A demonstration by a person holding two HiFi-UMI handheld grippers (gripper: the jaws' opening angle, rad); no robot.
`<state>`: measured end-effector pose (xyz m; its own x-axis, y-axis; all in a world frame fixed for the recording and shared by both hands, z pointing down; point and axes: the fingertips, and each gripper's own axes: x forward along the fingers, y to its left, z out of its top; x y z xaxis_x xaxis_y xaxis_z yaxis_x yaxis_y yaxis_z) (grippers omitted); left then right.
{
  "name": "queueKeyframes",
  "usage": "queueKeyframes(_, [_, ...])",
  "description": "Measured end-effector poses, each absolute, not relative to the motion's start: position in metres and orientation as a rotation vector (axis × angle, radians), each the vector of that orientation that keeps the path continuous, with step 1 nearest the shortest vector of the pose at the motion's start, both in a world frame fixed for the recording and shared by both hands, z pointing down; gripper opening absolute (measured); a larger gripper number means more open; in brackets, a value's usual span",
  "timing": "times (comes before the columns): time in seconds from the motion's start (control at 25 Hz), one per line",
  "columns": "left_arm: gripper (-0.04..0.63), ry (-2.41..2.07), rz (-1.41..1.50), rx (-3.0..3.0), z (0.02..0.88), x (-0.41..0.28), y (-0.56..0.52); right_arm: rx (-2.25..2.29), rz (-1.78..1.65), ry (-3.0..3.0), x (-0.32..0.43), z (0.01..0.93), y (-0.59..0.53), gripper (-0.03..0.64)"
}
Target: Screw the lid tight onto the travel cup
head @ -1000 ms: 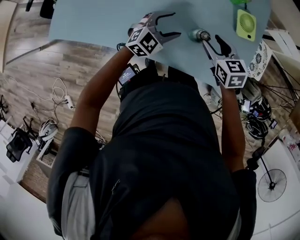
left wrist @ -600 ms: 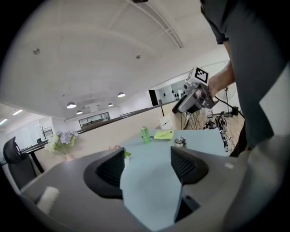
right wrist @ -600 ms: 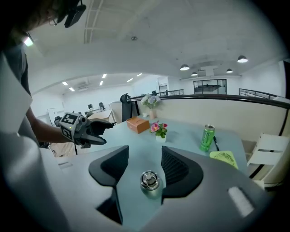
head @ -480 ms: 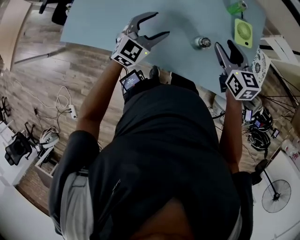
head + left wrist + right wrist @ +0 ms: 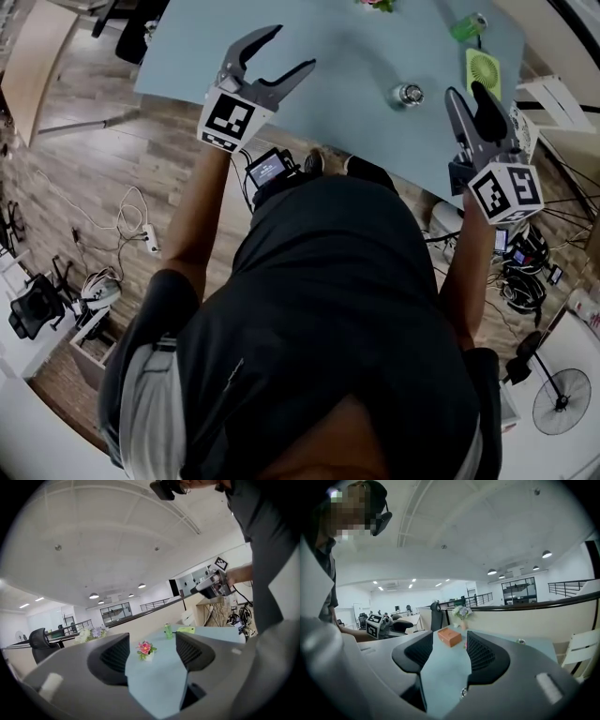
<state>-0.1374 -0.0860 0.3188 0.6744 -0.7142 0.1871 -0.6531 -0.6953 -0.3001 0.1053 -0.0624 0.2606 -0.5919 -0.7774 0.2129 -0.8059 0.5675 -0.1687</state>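
The travel cup [image 5: 406,94] stands upright on the light blue table [image 5: 356,47], its metal lid on top, with nothing touching it. My right gripper [image 5: 467,91] hangs open just right of the cup and above it, its jaws empty. My left gripper [image 5: 289,49] is open over the table's near left part, well left of the cup. Its jaws have just been closing with nothing between them. In the left gripper view only the table shows between the pads [image 5: 115,656]. In the right gripper view the pads [image 5: 480,656] also frame bare table.
A green fan [image 5: 484,68] and a green can [image 5: 469,26] lie at the table's far right, and a pink flower pot [image 5: 144,649] stands near its far edge. An orange box [image 5: 450,637] sits further along. Cables and a floor fan [image 5: 562,398] lie on the floor.
Both grippers have risen from the table towards the camera. The right gripper, whose tips were at the cup a second ago, has drawn back from it. The left gripper has moved left.
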Motion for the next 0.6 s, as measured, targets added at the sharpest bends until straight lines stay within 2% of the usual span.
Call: queueKeyframes(0.6, [0.356, 1.247, -0.309, -2.578, 0.225, -0.178, -0.049, 1.32, 0.111, -2.853, 0.077, 0.148, -0.028, 0.213])
